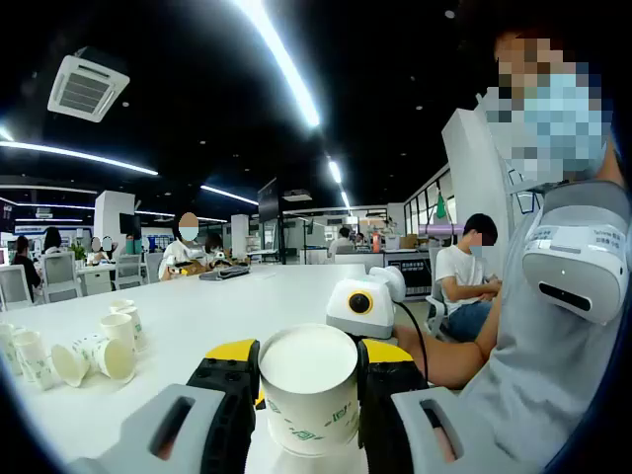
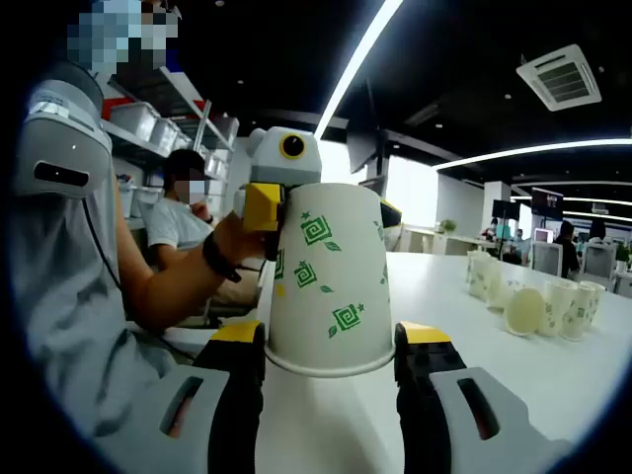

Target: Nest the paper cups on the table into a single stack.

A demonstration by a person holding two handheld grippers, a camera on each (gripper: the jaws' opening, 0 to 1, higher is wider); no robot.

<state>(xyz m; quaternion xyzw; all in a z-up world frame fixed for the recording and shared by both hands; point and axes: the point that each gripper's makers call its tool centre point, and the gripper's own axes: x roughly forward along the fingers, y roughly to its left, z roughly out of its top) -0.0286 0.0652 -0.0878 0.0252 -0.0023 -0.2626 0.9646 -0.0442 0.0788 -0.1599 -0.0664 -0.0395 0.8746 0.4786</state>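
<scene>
- My left tongs (image 1: 308,380) are closed on a paper cup (image 1: 309,387), held off the worktop (image 1: 197,316), mouth facing its camera.
- Right tongs (image 2: 331,346) straddle the same cup's rim; can't tell if they're pinching it.
- Loose cups (image 1: 99,346) sit well off to my left, some upright, some tipped over; left tongs likely nearer.
- Nothing btwn held cup and loose ones.

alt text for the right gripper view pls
The left gripper holds a white paper cup with green leaf prints upside down, its rim between the right gripper's open jaws. More cups sit on the white table to the right.
</scene>
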